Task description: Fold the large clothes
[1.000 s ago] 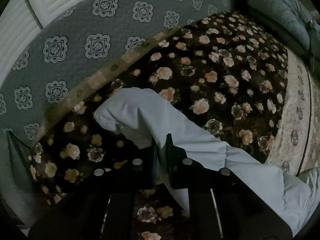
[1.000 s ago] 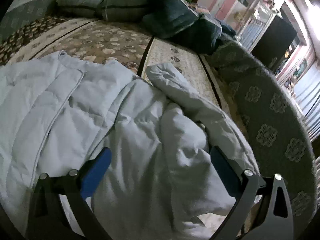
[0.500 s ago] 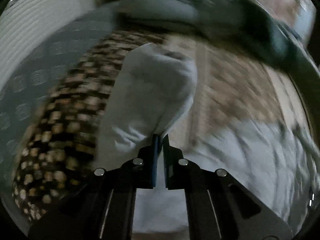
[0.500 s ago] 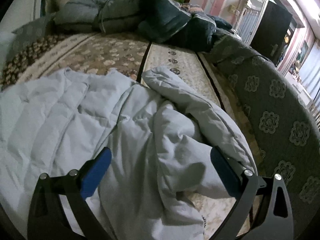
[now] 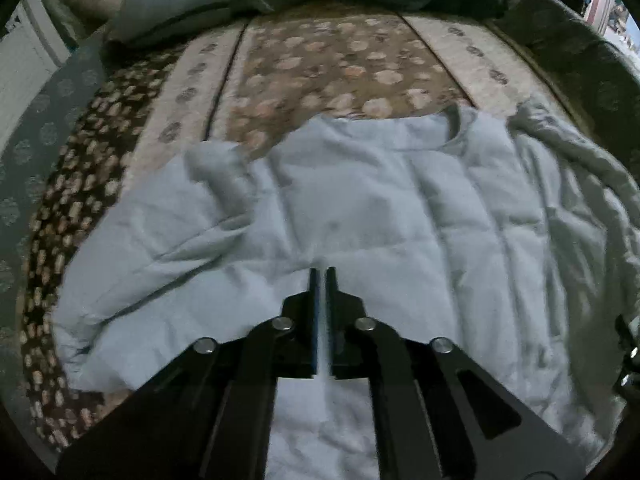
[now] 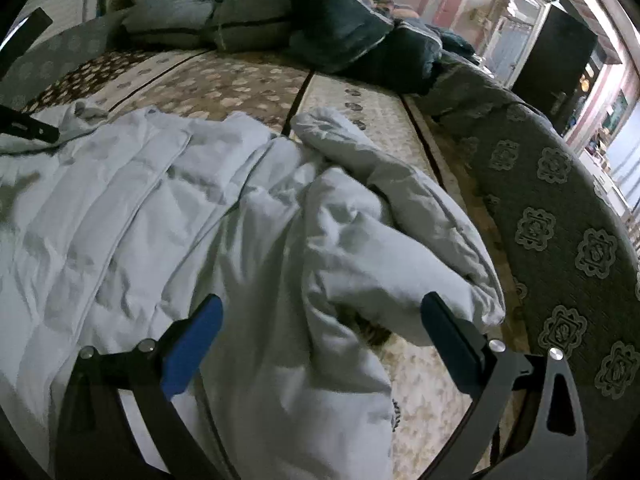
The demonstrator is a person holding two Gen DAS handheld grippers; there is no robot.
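A large pale blue puffy jacket (image 5: 384,216) lies spread on a floral bedspread (image 5: 328,64), collar at the far side. Its left sleeve (image 5: 216,176) is folded in over the body. My left gripper (image 5: 320,276) hangs over the jacket's middle, jaws shut with only a thin slit; I cannot tell whether cloth is pinched in it. In the right wrist view the jacket (image 6: 160,208) fills the left half. Its right sleeve (image 6: 400,216) lies bunched towards the bed's right edge. My right gripper (image 6: 320,312) is wide open and empty just above that bunched cloth.
Folded grey and dark quilts (image 6: 256,20) are piled at the head of the bed. A grey patterned bed skirt (image 6: 560,220) runs along the right edge. A dark cabinet (image 6: 556,52) and pink walls stand beyond. A white panel (image 5: 24,64) stands at the left.
My left gripper swung the left sleeve from the bed's left side in over the jacket body. The right gripper stayed open over the right side, and its view shifted only slightly.
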